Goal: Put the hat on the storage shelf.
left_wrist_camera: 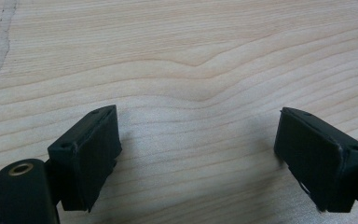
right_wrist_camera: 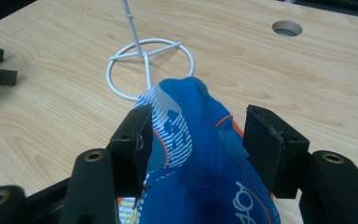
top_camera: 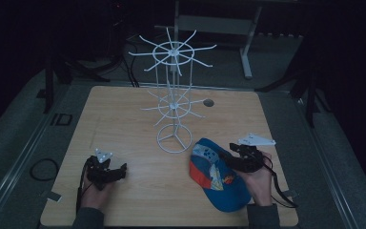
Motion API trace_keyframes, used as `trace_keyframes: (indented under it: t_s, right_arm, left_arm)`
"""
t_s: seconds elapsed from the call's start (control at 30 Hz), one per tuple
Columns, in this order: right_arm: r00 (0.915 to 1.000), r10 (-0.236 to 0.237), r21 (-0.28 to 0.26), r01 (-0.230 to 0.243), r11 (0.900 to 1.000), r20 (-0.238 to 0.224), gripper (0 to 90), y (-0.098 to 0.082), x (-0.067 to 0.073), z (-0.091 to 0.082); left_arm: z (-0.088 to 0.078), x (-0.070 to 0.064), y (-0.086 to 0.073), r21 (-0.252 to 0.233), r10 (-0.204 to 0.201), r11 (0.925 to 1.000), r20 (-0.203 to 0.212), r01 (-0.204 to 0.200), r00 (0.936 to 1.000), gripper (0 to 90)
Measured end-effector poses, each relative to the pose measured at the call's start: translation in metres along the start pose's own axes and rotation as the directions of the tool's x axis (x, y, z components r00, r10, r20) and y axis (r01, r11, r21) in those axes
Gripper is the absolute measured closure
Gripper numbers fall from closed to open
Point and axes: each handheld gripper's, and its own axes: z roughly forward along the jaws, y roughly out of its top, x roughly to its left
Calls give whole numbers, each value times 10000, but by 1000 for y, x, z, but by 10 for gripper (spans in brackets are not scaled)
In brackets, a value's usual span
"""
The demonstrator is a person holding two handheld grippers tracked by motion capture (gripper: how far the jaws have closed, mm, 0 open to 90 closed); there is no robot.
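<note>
Blue cap with orange trim and white printed panels lies on the wooden counter, right under the right gripper. In the right gripper view the cap bunches up between the two black jaws. The left-hand pad sits against the fabric; the right-hand pad looks just beside it, and whether it actually presses the cloth I cannot tell. Jaws stand wide, so I read it as released around the cap, not clamped on it. The right gripper rides in a hand at the cap's right edge, with the grey three-cornered plate on top.

Just ahead of the right gripper, past the cap, is the ring base of a white wire rack. In the high view the rack stands upright near the counter's middle, two tiers of spoked arms, all bare. A round hole in the counter is farther out, to the right of the rack.

Left gripper is well apart from the cap, low over bare wood on the far side of the rack base. Its jaws are spread wide with nothing between them; pads are clear of everything.
</note>
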Motion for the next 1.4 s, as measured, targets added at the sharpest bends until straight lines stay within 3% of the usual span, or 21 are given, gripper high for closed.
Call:
trace_keyframes:
  t_s: [0.27,0.77,0.9,1.4]
  right_arm:
    - [9999,-89,68,89,9999,-60,444,2,0,-3]
    - [9983,-586,965,587,9936,-47,448,16,-2,0]
    - [9964,-760,1567,811,9843,-382,432,21,-5,4]
    - [9927,-926,1989,1064,9742,-773,422,28,-6,14]
  left_arm:
    - [0,0,0,4,10,10000,5,-10,10000,147]
    - [0,0,0,-1,-11,10000,20,11,10000,147]
    - [0,0,0,13,-8,10000,24,8,10000,147]
    - [0,0,0,-24,-47,10000,20,47,10000,147]
